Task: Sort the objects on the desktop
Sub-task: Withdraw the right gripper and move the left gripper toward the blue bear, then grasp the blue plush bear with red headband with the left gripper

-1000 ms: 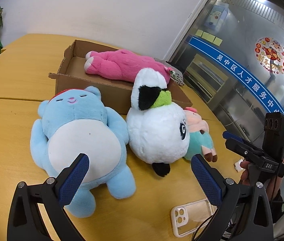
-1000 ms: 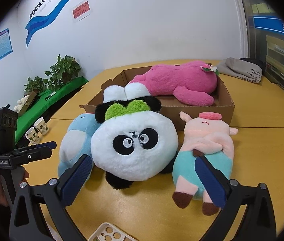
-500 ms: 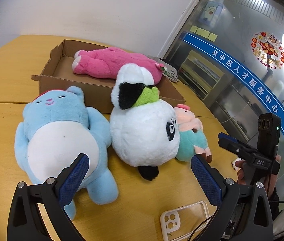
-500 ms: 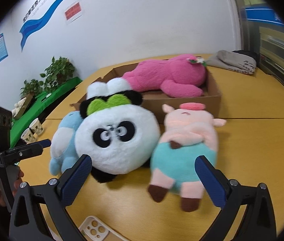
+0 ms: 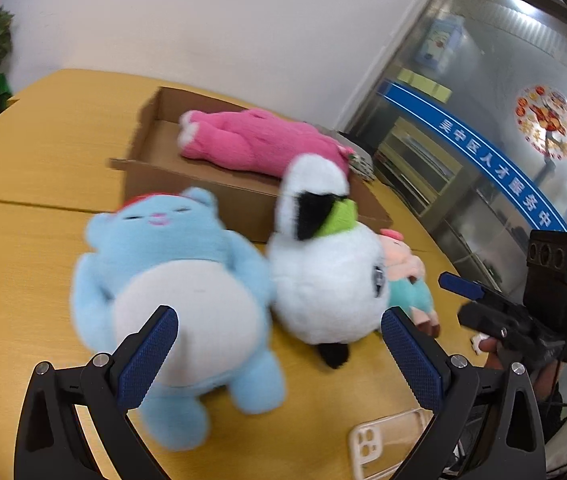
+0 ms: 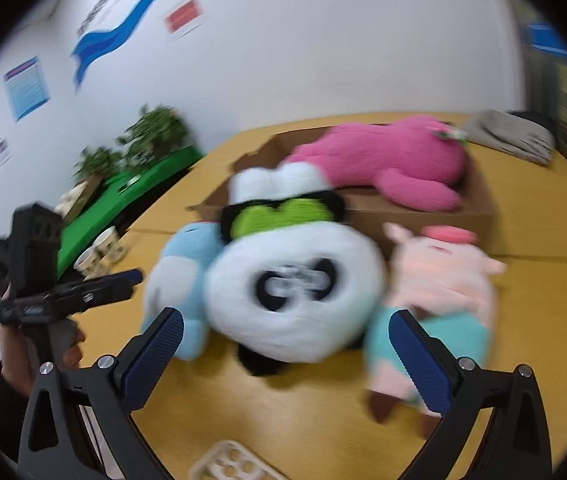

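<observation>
The left gripper (image 5: 279, 354) is wide open, its two blue pads (image 5: 145, 362) far apart and holding nothing. The right gripper (image 6: 285, 358) is wide open too — a hand (image 6: 43, 354) grips the left one's handle from below.

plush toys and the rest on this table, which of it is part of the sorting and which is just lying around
Part of the job:
- blue bear plush
- panda plush
- pig plush
- pink plush, already in the box
- cardboard box

Just lying about:
- clear phone case
- paper cups
- grey cloth
- potted plants
</observation>
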Demonstrator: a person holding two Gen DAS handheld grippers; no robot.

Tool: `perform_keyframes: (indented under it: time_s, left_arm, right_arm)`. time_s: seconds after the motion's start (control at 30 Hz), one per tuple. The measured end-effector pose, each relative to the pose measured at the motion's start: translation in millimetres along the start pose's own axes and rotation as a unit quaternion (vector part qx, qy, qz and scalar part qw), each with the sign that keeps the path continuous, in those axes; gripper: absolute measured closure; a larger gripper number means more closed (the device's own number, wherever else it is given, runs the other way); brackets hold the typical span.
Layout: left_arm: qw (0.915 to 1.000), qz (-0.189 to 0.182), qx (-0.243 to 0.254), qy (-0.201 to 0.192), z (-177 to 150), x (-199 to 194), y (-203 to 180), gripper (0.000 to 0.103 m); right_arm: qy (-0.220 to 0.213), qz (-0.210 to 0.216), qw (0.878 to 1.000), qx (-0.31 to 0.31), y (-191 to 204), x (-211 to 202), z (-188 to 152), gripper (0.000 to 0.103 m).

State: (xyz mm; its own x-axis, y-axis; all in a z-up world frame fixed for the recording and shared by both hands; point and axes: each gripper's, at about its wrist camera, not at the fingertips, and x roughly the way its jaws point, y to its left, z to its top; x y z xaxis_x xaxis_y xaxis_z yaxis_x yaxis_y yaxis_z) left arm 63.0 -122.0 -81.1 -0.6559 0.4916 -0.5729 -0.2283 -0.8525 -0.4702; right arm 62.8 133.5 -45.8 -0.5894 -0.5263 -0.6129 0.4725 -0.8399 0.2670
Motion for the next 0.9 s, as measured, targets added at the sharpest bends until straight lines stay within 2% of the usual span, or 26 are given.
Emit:
perform_keyframes:
  time_s: [0.13, 0.2, 0.3, 0.43, 0.6, 0.67, 0.7, 0.77, 0.8, 0.83, 0.9]
  left_arm:
    - [0.9996, 0.013, -0.025, 0.005, 2, -4, 55, 0.000]
    - [0.9991, 0.018, -0.038, 0.011, 4, 2, 82, 0.000]
    - [0.9961, -0.001, -0.085, 0.022, 8, 23, 129, 0.001]
    - [0.9925, 0.001, -0.111, 0.052, 8, 53, 158, 0.002]
    - [0.9919, -0.037, -0.111, 0.049, 11, 67, 162, 0.003]
    - [0.9916, -0.044, -0.111, 0.049, 12, 70, 164, 0.007]
    - [0.9912, -0.046, -0.114, 0.050, 13, 71, 166, 0.014]
    - [0.9909, -0.040, -0.115, 0.057, 12, 73, 170, 0.038]
    - [0.9908, -0.036, -0.114, 0.063, 12, 74, 171, 0.064]
    - [0.9903, -0.038, -0.115, 0.068, 11, 76, 173, 0.072]
    - [0.9896, -0.042, -0.117, 0.072, 10, 77, 175, 0.072]
  right_arm:
    - [0.039, 0.075, 0.996, -0.035, 46, 54, 15, 0.000]
    - [0.051, 0.095, 0.994, -0.033, 60, 81, 22, 0.000]
    - [0.065, 0.105, 0.992, -0.001, 65, 123, 31, 0.002]
    - [0.072, 0.019, 0.997, 0.003, 58, 149, 33, 0.019]
    - [0.078, -0.058, 0.995, 0.006, 38, 145, 27, 0.020]
    - [0.082, -0.082, 0.993, 0.004, 31, 148, 30, 0.020]
    - [0.084, -0.094, 0.992, 0.000, 28, 150, 32, 0.020]
    - [0.086, -0.120, 0.989, -0.011, 28, 157, 34, 0.020]
    - [0.088, -0.128, 0.988, -0.016, 29, 161, 35, 0.020]
    - [0.090, -0.134, 0.987, -0.021, 29, 165, 34, 0.020]
    - [0.099, -0.142, 0.985, -0.028, 31, 170, 31, 0.021]
